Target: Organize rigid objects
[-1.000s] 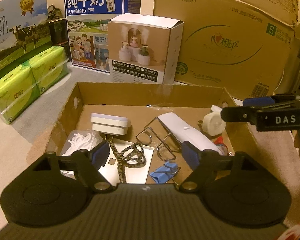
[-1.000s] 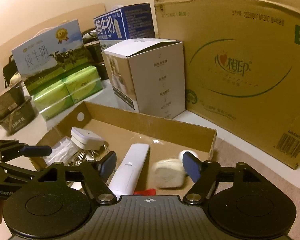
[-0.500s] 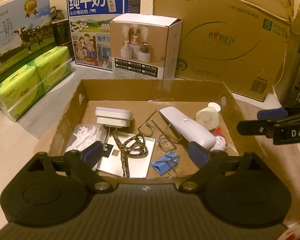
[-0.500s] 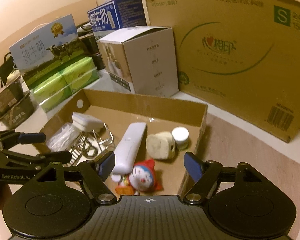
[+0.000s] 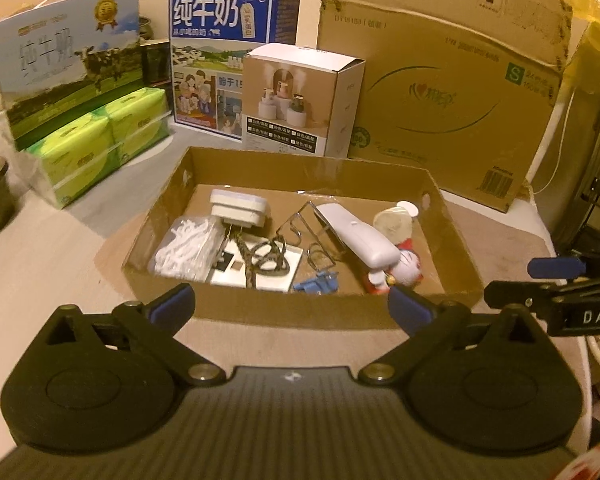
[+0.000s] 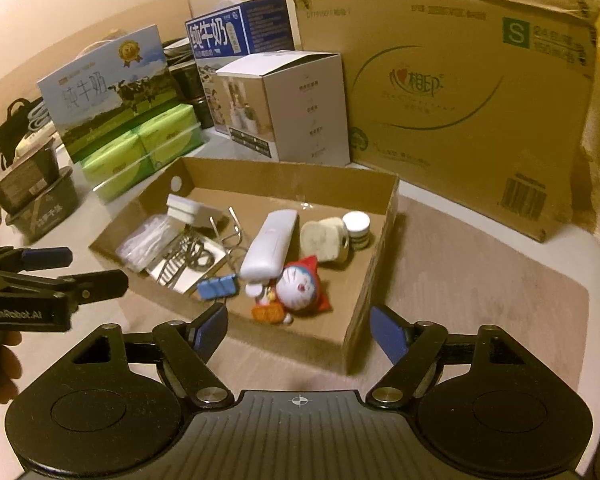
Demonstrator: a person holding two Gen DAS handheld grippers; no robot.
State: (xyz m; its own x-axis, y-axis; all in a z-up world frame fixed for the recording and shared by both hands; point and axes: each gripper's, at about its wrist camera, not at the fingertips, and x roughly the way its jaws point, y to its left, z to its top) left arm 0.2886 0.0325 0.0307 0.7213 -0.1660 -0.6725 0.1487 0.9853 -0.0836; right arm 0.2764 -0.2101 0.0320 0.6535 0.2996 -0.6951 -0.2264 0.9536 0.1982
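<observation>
Right wrist view: my right gripper (image 6: 298, 334), jaws wide and just opening, empty; white remote (image 6: 269, 245) lies ahead in the cardboard tray (image 6: 358, 320), long axis pointing away; left gripper (image 5: 290, 306) likewise wide, empty.

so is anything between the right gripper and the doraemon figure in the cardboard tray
Yes: the brown cardboard tray's near wall rises between the open right gripper and the blue and white Doraemon figure. Above the wall nothing visible blocks it; the gripper could come in over the rim.

Left tool (image 5: 290, 304) and right tool (image 6: 298, 330) just widened, empty.
</observation>
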